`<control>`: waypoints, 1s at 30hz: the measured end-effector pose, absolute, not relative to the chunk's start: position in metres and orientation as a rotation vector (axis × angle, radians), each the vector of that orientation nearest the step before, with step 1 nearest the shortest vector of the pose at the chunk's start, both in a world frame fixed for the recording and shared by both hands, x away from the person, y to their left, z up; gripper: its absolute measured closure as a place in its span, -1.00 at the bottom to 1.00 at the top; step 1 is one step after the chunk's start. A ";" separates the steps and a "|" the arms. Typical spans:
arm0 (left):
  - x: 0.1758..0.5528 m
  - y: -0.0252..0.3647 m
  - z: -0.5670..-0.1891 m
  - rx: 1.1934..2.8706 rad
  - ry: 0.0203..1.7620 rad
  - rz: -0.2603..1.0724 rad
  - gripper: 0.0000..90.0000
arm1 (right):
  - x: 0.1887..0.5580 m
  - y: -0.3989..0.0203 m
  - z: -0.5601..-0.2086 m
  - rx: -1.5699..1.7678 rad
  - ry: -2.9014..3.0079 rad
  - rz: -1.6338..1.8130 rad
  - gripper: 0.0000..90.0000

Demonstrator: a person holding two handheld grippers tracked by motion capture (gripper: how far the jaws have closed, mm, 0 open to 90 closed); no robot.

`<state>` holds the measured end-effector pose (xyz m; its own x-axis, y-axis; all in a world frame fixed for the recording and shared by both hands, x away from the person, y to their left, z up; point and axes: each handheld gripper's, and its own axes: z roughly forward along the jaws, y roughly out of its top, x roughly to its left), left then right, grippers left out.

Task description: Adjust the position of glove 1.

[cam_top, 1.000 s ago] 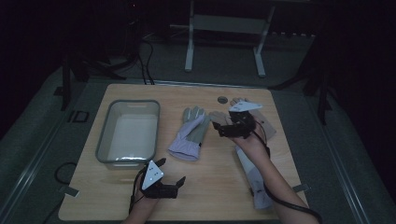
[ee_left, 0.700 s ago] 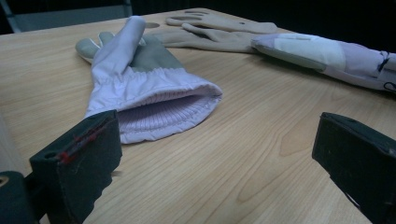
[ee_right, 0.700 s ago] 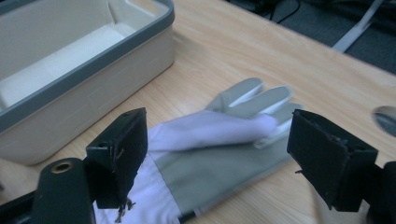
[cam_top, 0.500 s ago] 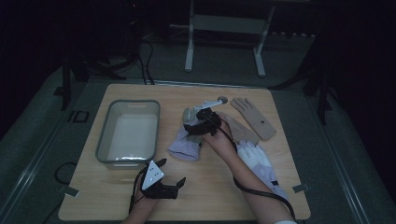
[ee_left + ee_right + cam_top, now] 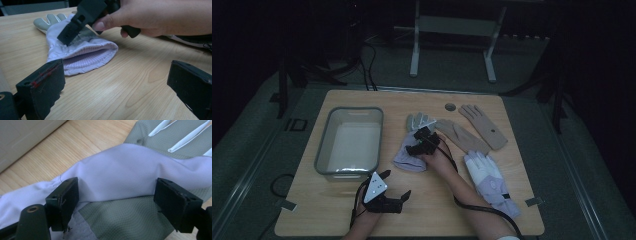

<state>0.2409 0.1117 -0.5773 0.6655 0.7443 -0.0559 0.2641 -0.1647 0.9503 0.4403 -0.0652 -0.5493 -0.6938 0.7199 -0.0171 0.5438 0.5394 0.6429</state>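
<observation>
A lavender glove with a grey palm (image 5: 412, 150) lies at the middle of the table, cuff toward the person. My right gripper (image 5: 419, 142) is lowered onto it. In the right gripper view its jaws stand wide open (image 5: 115, 200), and a raised fold of the lavender fabric (image 5: 120, 175) runs between the pads. My left gripper (image 5: 384, 192) rests near the front edge, open with nothing between its jaws (image 5: 112, 85). The left gripper view shows the glove's ribbed cuff (image 5: 85, 58) ahead, with one right gripper finger (image 5: 75, 25) on the glove.
A clear empty bin (image 5: 349, 142) stands left of the glove. Two tan gloves (image 5: 462, 136) (image 5: 484, 125) lie at the back right. A white and lavender glove (image 5: 489, 180) lies under the right forearm. A small round disc (image 5: 450, 107) sits near the far edge.
The right gripper has moved left from over the tan gloves and come down onto the lavender glove. The left gripper has stayed where it was.
</observation>
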 end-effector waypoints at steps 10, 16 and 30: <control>0.241 0.111 -0.577 1.735 0.821 0.524 -0.96 | 0.438 -0.071 -0.546 0.998 2.563 0.921 0.68; 0.241 0.112 -0.577 1.731 0.824 0.518 -0.96 | 0.430 -0.076 -0.529 0.922 2.604 0.893 0.85; 0.242 0.112 -0.577 1.725 0.836 0.526 -0.96 | 0.358 -0.125 -0.477 0.812 2.535 0.965 0.86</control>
